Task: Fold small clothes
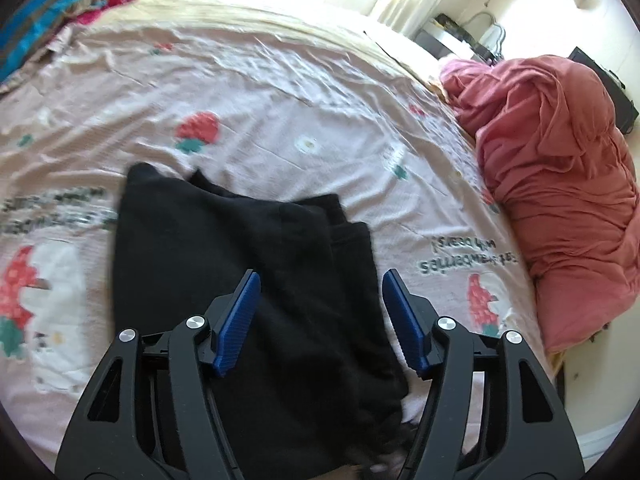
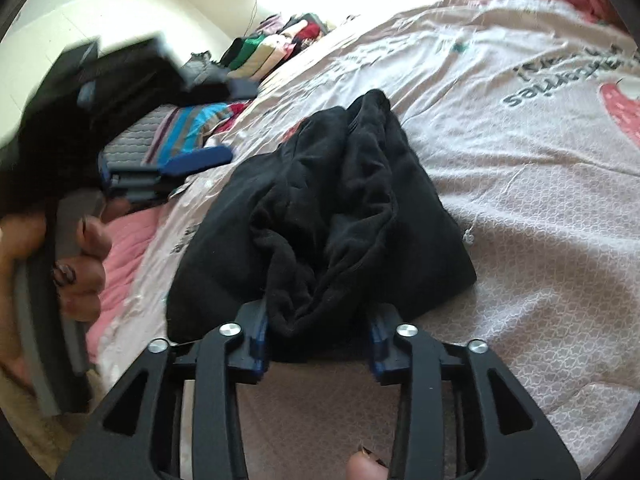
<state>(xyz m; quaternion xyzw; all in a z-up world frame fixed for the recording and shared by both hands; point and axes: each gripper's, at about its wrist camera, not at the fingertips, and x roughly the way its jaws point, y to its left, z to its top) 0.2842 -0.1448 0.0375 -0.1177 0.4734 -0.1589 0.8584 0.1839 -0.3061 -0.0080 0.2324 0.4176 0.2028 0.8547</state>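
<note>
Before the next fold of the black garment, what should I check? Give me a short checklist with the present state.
1. Left hand-held gripper released: ok, jaws apart over the black garment, pads clear of it.
2. Right hand-held gripper released: cannot tell, bunched cloth fills its jaws.
3. Garment flat: not ok, the near edge is bunched.
4. Garment fully on the bed sheet: ok.
5. Red bedding clear of garment: ok.
</note>
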